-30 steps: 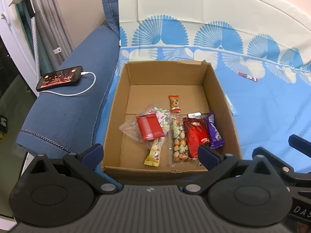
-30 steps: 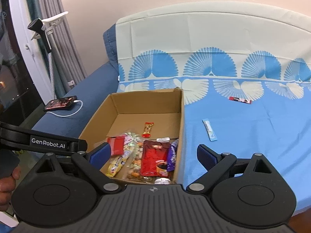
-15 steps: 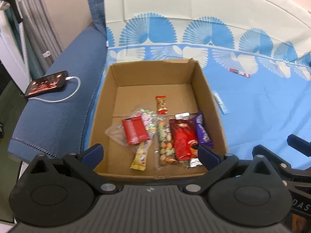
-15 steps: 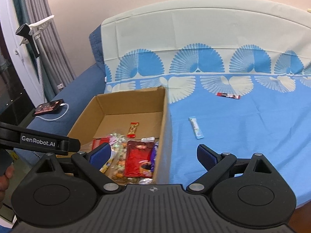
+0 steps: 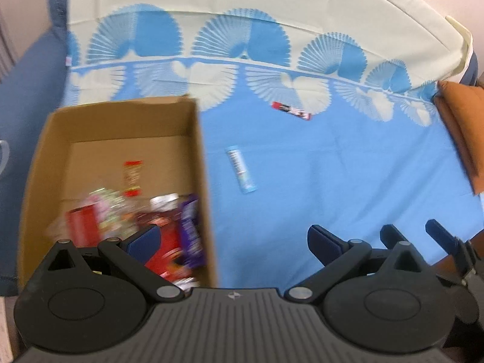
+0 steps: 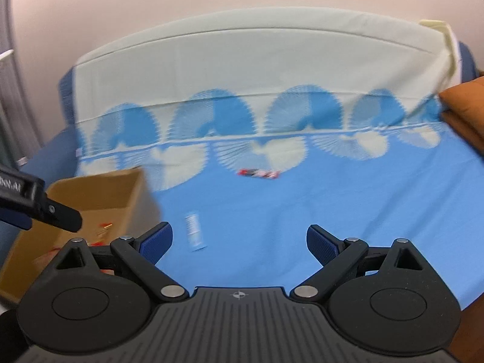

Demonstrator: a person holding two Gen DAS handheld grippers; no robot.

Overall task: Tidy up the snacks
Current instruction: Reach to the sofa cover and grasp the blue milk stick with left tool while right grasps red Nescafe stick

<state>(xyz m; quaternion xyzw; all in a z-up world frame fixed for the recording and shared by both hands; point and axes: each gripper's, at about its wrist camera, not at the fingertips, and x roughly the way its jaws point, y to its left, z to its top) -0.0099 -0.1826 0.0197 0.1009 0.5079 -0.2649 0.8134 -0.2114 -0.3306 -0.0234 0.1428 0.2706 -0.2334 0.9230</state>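
Observation:
A cardboard box (image 5: 199, 163) sits on the blue sheet at the left and holds several snack packets, among them a red pack (image 5: 80, 230) and a purple bar (image 5: 189, 236). Two snacks lie loose on the sheet to its right: a light blue stick (image 5: 240, 169) close by and a red-and-black bar (image 5: 292, 111) farther back. My left gripper (image 5: 234, 239) is open and empty, its left finger over the box's near corner. My right gripper (image 6: 239, 240) is open and empty above the sheet, with the blue stick (image 6: 194, 231) just past its left finger and the red bar (image 6: 258, 173) beyond.
An orange cushion (image 5: 462, 127) lies at the right edge of the bed. The blue-and-cream fan-patterned sheet (image 6: 332, 199) spreads wide to the right of the box. A dark blue cover (image 5: 21, 90) borders the box on the left. The left tool's body (image 6: 33, 205) shows in the right wrist view.
Both grippers have swung to the right. The box has slid toward the left of each view, and the loose snacks and orange cushion have come into view. Both stay open.

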